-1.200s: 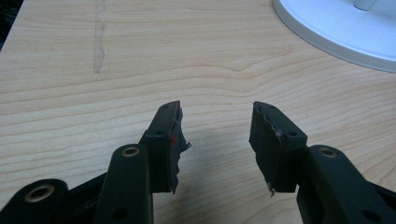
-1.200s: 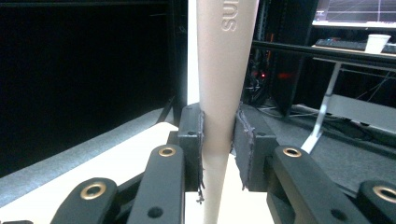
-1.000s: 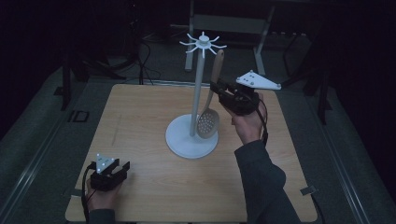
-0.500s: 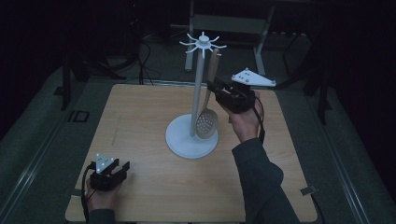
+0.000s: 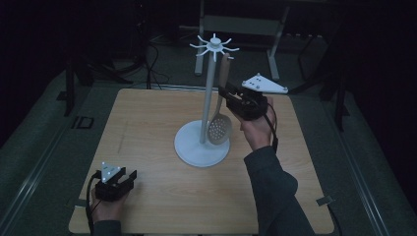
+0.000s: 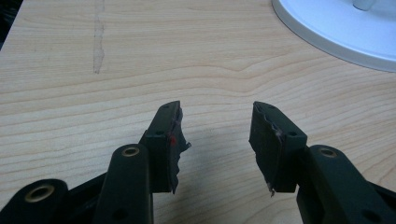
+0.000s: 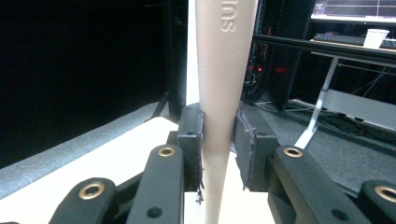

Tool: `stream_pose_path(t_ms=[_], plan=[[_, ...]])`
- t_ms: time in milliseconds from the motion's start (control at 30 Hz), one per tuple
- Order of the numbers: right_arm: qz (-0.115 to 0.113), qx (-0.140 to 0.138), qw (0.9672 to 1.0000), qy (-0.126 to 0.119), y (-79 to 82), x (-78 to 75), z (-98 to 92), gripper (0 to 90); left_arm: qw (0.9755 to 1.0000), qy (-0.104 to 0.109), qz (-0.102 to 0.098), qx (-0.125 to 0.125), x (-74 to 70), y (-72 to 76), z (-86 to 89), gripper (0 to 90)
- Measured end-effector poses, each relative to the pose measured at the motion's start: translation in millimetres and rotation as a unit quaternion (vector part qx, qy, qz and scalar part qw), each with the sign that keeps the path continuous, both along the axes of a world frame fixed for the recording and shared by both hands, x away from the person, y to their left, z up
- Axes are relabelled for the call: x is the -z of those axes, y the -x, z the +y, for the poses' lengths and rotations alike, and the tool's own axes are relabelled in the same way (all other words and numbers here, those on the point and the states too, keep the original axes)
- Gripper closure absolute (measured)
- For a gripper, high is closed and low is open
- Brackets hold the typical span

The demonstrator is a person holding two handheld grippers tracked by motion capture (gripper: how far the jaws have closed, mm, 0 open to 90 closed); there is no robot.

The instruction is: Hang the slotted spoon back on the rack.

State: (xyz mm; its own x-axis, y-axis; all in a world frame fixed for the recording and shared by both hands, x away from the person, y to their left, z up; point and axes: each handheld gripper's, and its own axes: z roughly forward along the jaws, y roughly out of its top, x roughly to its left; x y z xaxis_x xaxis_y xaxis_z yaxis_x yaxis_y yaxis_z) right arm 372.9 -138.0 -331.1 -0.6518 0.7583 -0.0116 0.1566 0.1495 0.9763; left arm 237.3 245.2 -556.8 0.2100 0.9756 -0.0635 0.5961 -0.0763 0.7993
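Note:
A white utensil stand (image 5: 209, 98) with a round base (image 5: 194, 150) and a ring of hooks on top stands mid-table. A beige slotted spoon (image 5: 220, 129) hangs upright beside its pole, bowl down, handle top near the hooks. My right gripper (image 5: 227, 93) is shut on the spoon's handle (image 7: 219, 93), which runs straight up between the pads in the right gripper view. My left gripper (image 5: 129, 175) rests at the table's front left corner, open, with nothing between its fingers (image 6: 168, 135); bare wood shows between them.
The wooden table (image 5: 147, 123) has the stand's base edge (image 6: 327, 32) in the upper right of the left gripper view. Dark floor, cables and metal frames (image 5: 236, 24) lie beyond the far edge. A desk with a cup (image 7: 376, 37) sits behind.
My right gripper has carried the spoon slightly upward and closer to the stand's pole, bringing the handle top near the hooks. The left gripper has stayed put.

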Motion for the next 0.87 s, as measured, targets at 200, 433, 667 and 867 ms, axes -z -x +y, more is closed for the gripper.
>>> stream_pose_path(t_ms=[200, 433, 667, 867], plan=[[-0.012, 0.002, 0.9998, 0.018, 2.5, -0.9, -1.5, 59.2, 1.0000, -0.003, 0.002, 0.003, 0.3, -0.4, -0.3, 53.8], [-0.008, 0.008, 0.9991, 0.040, 5.0, -0.4, -3.1, 41.5, 1.0000, -0.003, 0.002, 0.002, 0.5, -0.4, -0.5, 53.9], [0.003, 0.020, 0.9985, 0.051, 9.9, 9.9, -11.3, 36.0, 1.0000, -0.002, 0.003, 0.002, 0.6, -0.5, -0.4, 53.7], [0.020, 0.031, 0.9960, 0.081, 18.4, 31.6, -26.5, 33.4, 0.9999, 0.000, 0.009, -0.006, 2.1, -1.8, 2.1, 52.8]])
